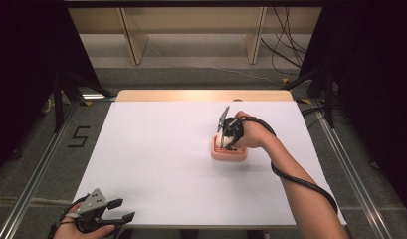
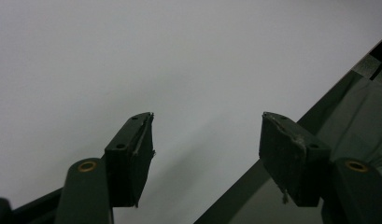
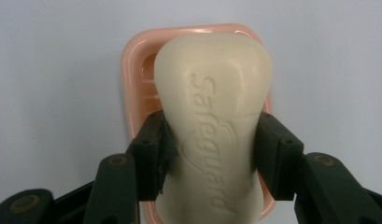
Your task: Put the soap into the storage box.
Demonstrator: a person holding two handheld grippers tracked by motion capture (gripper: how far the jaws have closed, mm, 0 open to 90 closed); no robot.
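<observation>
A cream bar of soap [image 3: 212, 121] with raised lettering is clamped between the pads of my right gripper [image 3: 211, 154], held over a pink soap dish [image 3: 132, 70]. From the high view the right gripper [image 1: 225, 137] points down over the pink soap dish [image 1: 229, 153] at the table's right middle, the soap [image 1: 221, 140] pale between its jaws. Whether the soap rests in the dish I cannot tell. My left gripper [image 1: 122, 210] sits at the near left corner, jaws wide apart. The left gripper [image 2: 207, 140] has nothing between its fingers, just white table beneath.
The white table top [image 1: 156, 154] has a wooden strip along its far edge. Its near edge [image 2: 291, 140] runs diagonally just past my left gripper. Grey floor, metal rails and dark stands surround the table. A black cable [image 1: 300, 181] trails along the right forearm.
</observation>
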